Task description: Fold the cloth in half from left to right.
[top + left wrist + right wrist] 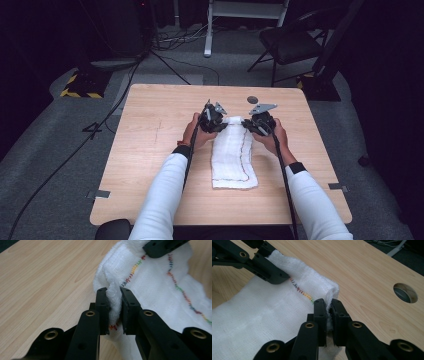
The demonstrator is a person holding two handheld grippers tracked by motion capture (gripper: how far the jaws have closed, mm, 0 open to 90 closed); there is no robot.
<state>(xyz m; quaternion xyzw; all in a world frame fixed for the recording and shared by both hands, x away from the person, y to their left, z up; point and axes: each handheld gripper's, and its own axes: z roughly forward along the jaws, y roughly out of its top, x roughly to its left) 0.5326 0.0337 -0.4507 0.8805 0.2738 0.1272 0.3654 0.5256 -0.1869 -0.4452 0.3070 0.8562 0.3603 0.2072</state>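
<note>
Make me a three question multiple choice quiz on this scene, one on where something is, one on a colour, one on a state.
1. Where do the tools hold the cloth?
A. at its far end
B. at its near end
C. at its middle

2. What colour is the cloth's stitching?
A. plain black
B. many colours
C. plain gold

3. How does the left tool stand?
A. wide open above the cloth
B. lying flat on the table
C. shut on a cloth fold

Answers:
1 A: the left tool and the right tool sit at the cloth's far corners in the high view.
2 B: red, blue, green and yellow stitches show.
3 C: cloth is pinched between its jaws.
</note>
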